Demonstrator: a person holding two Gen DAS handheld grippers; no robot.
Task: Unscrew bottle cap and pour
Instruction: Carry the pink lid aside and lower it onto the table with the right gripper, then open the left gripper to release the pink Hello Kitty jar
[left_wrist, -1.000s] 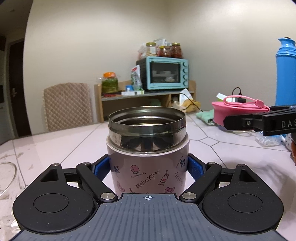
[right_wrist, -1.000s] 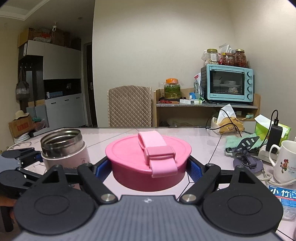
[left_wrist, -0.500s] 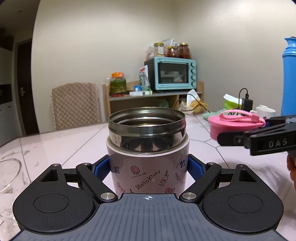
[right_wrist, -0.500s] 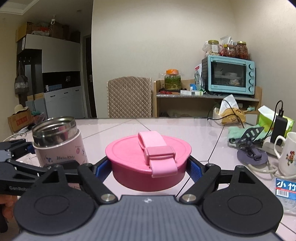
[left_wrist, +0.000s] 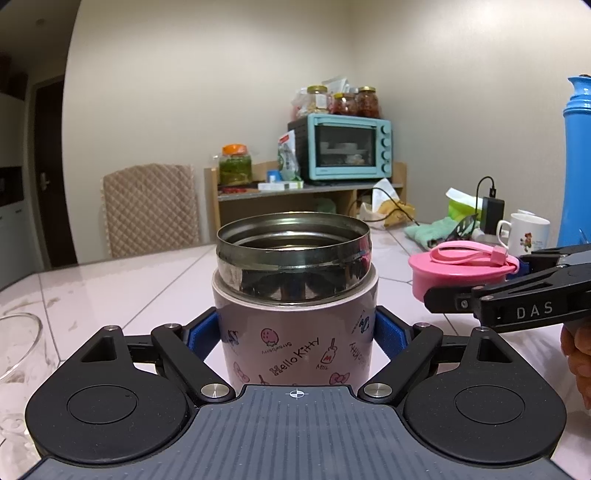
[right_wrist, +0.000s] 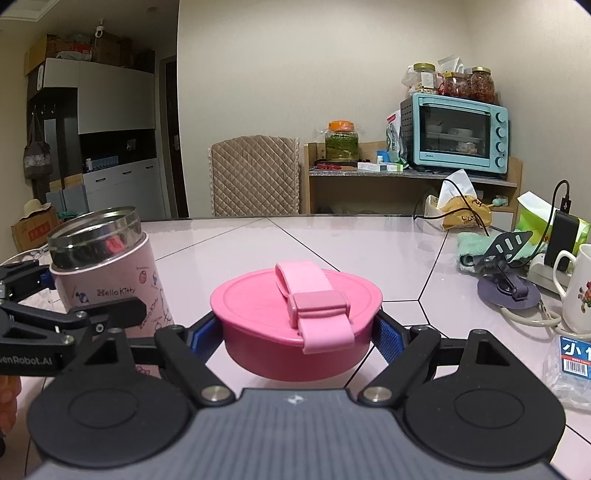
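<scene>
My left gripper (left_wrist: 295, 328) is shut on a pink Hello Kitty jar (left_wrist: 295, 332) with an open steel mouth, held upright. The jar also shows at the left of the right wrist view (right_wrist: 107, 273), tilted slightly. My right gripper (right_wrist: 297, 332) is shut on the pink cap (right_wrist: 295, 317) with its strap, off the jar and held above the table. In the left wrist view the cap (left_wrist: 461, 269) is to the right of the jar, with the right gripper (left_wrist: 517, 273) behind it.
A glass bowl (left_wrist: 14, 343) sits at the left edge. A white mug (right_wrist: 576, 291), phone stand (right_wrist: 506, 280), charger and green cloth (right_wrist: 476, 247) crowd the table's right side. A tall blue flask (left_wrist: 578, 162) stands far right. A plastic bottle (right_wrist: 572, 365) lies near right.
The left gripper and jar have turned left, so the room has shifted right in its view. The right gripper with the cap has moved closer to the jar and lower.
</scene>
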